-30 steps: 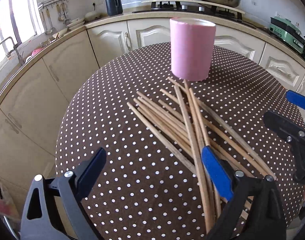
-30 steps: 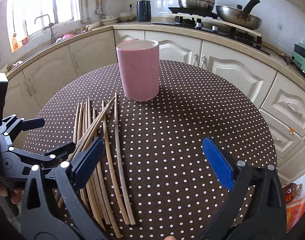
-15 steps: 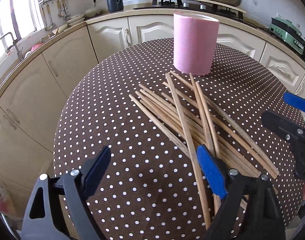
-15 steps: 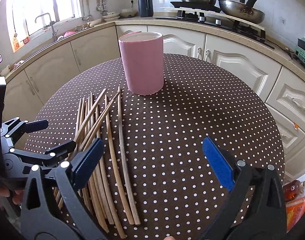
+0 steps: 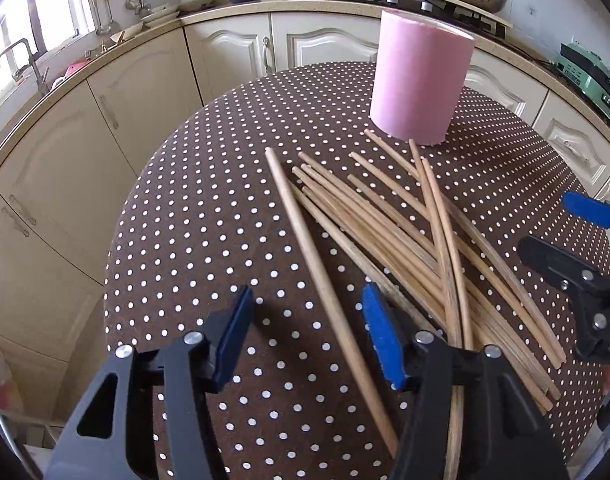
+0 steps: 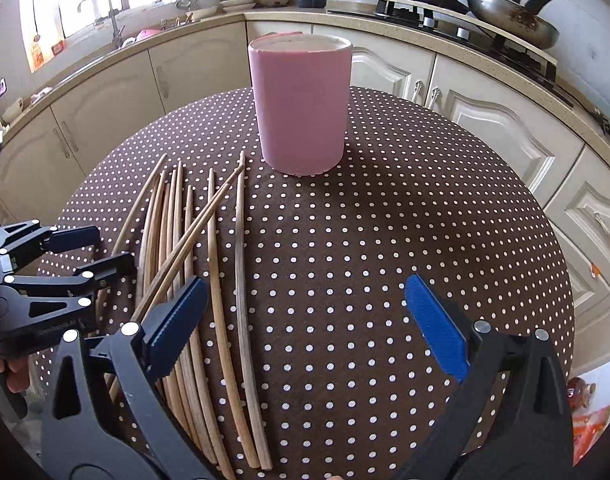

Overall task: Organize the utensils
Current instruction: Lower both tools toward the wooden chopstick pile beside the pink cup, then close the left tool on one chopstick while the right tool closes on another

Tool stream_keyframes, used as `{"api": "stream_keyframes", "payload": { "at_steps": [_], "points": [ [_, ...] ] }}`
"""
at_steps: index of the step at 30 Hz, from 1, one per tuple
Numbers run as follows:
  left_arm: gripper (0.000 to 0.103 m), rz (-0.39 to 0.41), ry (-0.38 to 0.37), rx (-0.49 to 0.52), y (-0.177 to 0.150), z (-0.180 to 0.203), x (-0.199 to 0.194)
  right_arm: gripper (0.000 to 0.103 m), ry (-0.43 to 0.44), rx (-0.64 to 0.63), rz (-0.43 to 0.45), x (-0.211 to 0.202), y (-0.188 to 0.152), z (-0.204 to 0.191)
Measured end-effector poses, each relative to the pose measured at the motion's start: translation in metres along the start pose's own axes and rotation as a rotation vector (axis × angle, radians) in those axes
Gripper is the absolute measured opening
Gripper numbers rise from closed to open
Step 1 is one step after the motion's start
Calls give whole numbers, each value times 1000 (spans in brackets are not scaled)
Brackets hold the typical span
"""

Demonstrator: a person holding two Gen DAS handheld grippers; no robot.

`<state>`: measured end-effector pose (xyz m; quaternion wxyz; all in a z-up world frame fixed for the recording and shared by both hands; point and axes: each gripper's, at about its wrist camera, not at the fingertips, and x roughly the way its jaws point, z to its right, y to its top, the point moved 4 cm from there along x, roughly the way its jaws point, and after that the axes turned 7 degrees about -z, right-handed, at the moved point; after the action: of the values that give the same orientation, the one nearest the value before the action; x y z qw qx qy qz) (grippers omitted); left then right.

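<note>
- Left gripper [image 5: 307,330], bottom of the left wrist view: jaws have just been narrowing and now sit about half spread. One chopstick [image 5: 325,288] runs through the gap between the blue pads, but neither pad presses on it, so nothing is pinched.
- That single chopstick has its long axis running from the bottom centre of the frame up and to the left, far tip pointing toward the upper left, clear of the rest.
- Just right of that claw is the main pile of chopsticks [image 5: 425,240], fanned out. Most slant from lower right up to upper left, and a couple cross over them nearly vertically with tips almost at the cup's base.
- Right gripper [image 6: 305,320], bottom of the right wrist view: jaws spread wide, only bare dotted tablecloth [image 6: 405,220] between them. The pile sits at and under its left finger, running roughly bottom to top.
- Pink cup [image 6: 301,108] stands upright at upper centre, beyond the stick tips. Can't tell what's inside it from either angle.
</note>
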<state>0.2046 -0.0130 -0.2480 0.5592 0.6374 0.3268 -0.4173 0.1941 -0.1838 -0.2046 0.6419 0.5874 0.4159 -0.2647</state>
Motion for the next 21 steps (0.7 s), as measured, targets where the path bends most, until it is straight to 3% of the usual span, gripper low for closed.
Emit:
{"api": "stream_keyframes", "payload": {
  "at_steps": [6,11,15,21],
  "points": [
    [32,-31,3,-27,4,-11,0,74,35,-91,-99,17,19,-11],
    [31,-58,2,-19,9,-12,1,57,57,-173,-209,33,35,-25],
    [31,-87,-10,-17,16,-15,4,33,55,-237,-319,48,48,-35],
    [30,-126,-6,-17,33,-14,9,25,78,-283,-456,63,68,-42]
  ]
}}
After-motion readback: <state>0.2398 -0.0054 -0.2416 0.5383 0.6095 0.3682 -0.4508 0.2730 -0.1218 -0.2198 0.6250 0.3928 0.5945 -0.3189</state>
